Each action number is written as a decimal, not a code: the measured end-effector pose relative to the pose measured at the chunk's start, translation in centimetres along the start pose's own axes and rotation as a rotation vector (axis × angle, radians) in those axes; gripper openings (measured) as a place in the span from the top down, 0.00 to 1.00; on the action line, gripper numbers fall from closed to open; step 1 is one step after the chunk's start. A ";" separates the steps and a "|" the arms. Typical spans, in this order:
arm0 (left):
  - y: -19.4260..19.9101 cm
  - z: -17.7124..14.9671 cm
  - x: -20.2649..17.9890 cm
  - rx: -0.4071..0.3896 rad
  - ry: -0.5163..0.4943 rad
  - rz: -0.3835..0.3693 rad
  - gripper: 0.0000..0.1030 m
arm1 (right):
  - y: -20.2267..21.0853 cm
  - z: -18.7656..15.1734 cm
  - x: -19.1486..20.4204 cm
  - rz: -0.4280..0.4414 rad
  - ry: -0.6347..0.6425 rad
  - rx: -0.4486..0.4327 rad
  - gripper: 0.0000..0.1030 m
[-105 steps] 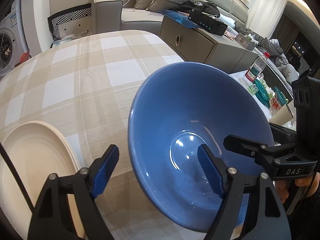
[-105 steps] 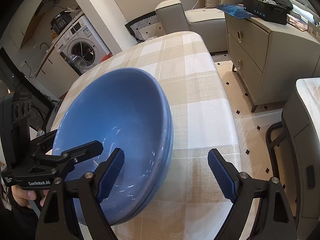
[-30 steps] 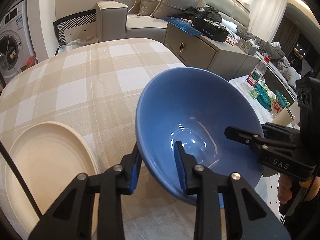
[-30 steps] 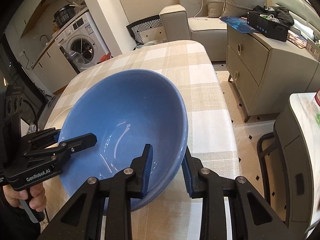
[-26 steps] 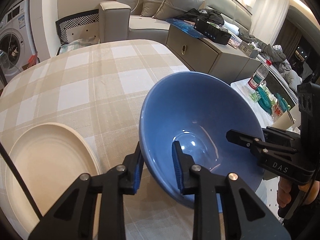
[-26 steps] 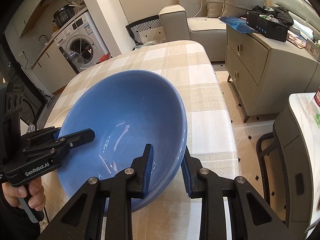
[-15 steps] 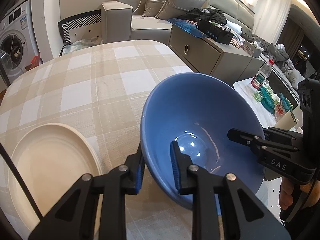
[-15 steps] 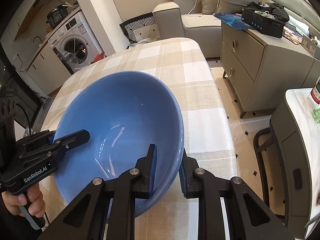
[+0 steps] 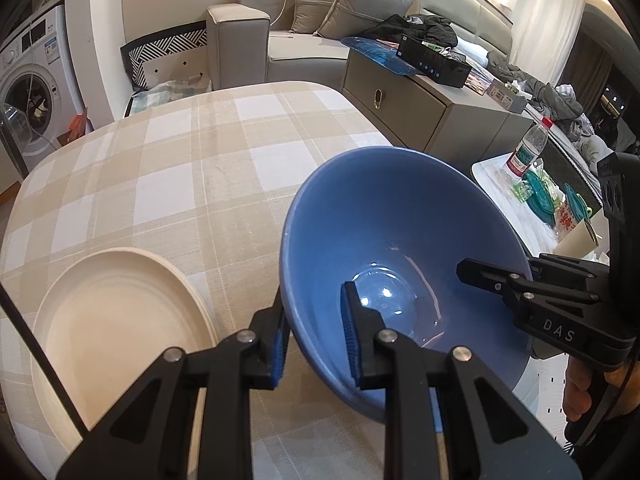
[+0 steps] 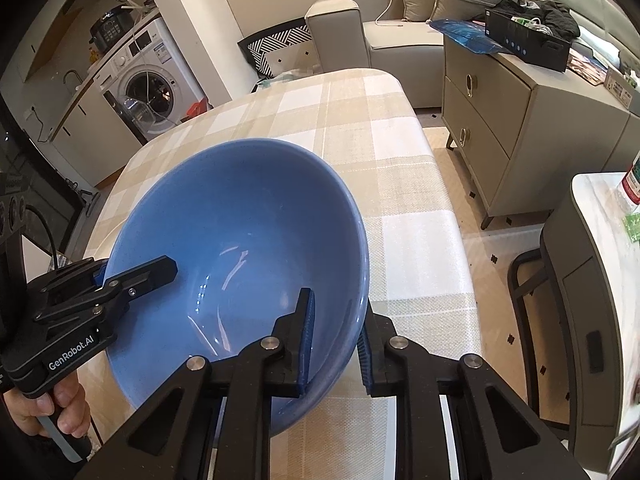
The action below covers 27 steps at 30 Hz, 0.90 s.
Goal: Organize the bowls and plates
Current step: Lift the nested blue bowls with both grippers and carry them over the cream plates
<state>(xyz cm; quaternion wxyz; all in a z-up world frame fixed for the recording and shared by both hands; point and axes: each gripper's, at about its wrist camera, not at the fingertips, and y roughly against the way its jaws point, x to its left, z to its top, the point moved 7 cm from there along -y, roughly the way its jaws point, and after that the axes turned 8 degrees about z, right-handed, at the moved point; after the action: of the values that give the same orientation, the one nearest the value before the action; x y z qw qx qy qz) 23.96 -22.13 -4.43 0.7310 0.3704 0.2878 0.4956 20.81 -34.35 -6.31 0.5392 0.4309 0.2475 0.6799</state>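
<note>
A large blue bowl [image 9: 400, 240] sits tilted over the checked tablecloth [image 9: 180, 168], gripped from two opposite sides. My left gripper [image 9: 314, 328] is shut on its near-left rim, one blue pad inside the bowl and one outside. On the opposite rim my right gripper [image 10: 336, 340] is shut the same way. Each view also shows the other gripper: the right gripper [image 9: 476, 272] and the left gripper [image 10: 160, 268]. A cream plate [image 9: 120, 320] lies flat on the cloth, left of the bowl and apart from it.
The table's right edge [image 10: 452, 216] drops to a tiled floor with a dark chair [image 10: 532, 280] close by. Beyond are a grey cabinet [image 10: 520, 120], a sofa [image 9: 288, 48], a washing machine [image 10: 148, 88] and a side table with a bottle [image 9: 528, 148].
Both grippers stood open astride the bowl's rim at first; they have since closed on it. Over the last second the jaws tightened slightly, and the bowl has hardly shifted.
</note>
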 end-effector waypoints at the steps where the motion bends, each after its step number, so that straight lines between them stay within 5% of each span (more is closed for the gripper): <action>1: 0.2 0.1 0.1 -0.003 0.000 0.001 0.79 | 0.1 0.1 0.1 0.000 0.002 0.000 0.82; 27: 6.0 0.1 7.0 -0.081 0.104 0.090 0.79 | 0.9 2.9 8.3 0.059 0.142 -0.001 0.82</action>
<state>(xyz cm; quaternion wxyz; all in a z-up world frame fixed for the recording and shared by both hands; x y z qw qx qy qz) 23.40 -14.15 0.26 0.7064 0.3271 0.2881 0.5577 22.41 -27.10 -1.50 0.5002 0.3885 0.2717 0.7246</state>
